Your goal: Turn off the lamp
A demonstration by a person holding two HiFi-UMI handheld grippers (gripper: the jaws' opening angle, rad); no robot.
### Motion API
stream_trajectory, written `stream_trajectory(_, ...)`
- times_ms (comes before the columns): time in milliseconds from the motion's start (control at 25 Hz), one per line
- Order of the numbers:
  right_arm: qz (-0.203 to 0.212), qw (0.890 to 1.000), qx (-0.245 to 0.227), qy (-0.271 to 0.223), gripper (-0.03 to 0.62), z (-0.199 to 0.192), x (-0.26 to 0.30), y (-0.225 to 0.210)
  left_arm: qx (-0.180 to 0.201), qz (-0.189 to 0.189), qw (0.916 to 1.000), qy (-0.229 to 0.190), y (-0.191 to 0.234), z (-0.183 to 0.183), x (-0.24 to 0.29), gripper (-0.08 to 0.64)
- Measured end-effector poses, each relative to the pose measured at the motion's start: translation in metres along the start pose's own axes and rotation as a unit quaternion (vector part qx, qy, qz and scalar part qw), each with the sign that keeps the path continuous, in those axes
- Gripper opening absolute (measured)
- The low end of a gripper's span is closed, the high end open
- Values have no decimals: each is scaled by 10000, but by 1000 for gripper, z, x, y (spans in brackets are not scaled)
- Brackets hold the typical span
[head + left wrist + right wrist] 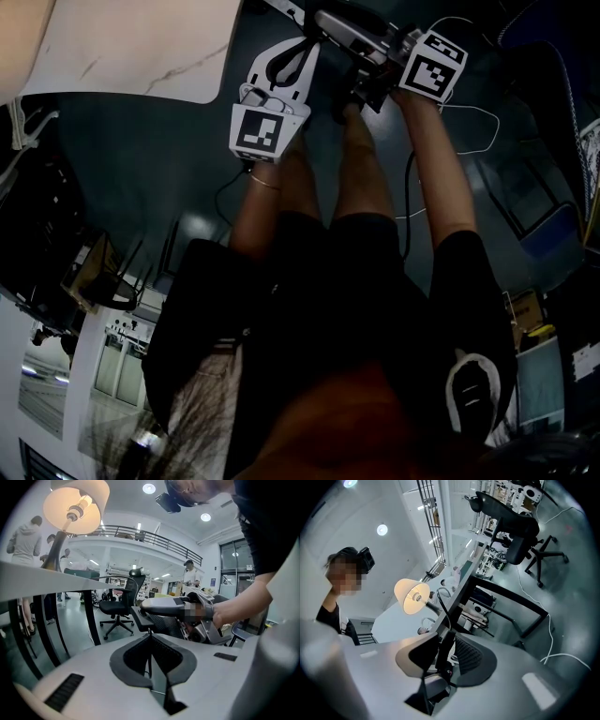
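The lamp [74, 507] is lit, its shade glowing above the table edge [28, 576]; the right gripper view shows the lamp [412, 596] lit too. Its thin black cord [149, 660] runs between the jaws of my left gripper [150, 637], which are shut on it. My right gripper [440, 638] has a black inline switch [444, 651] on that cord [446, 613] filling the gap between its pads. In the dim head view my left gripper [302, 47] and right gripper [328, 21] meet tip to tip beside the white tabletop [141, 47].
A black office chair [119, 604] stands behind the table's black legs [47, 620]; the chair [520, 531] also shows in the right gripper view. A white cable [551, 639] lies on the floor. People [28, 536] stand in the background.
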State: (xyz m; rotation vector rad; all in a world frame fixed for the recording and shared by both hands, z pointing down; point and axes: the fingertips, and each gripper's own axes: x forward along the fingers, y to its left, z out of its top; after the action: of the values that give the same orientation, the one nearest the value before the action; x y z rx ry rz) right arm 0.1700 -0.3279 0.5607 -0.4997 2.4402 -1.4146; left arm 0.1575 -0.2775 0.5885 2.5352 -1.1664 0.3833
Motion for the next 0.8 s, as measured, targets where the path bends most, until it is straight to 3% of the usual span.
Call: stream_trajectory(800, -61, 9997, 232, -39, 97, -2, 1, -4, 166, -109, 9997, 160, -1, -3, 2, 12)
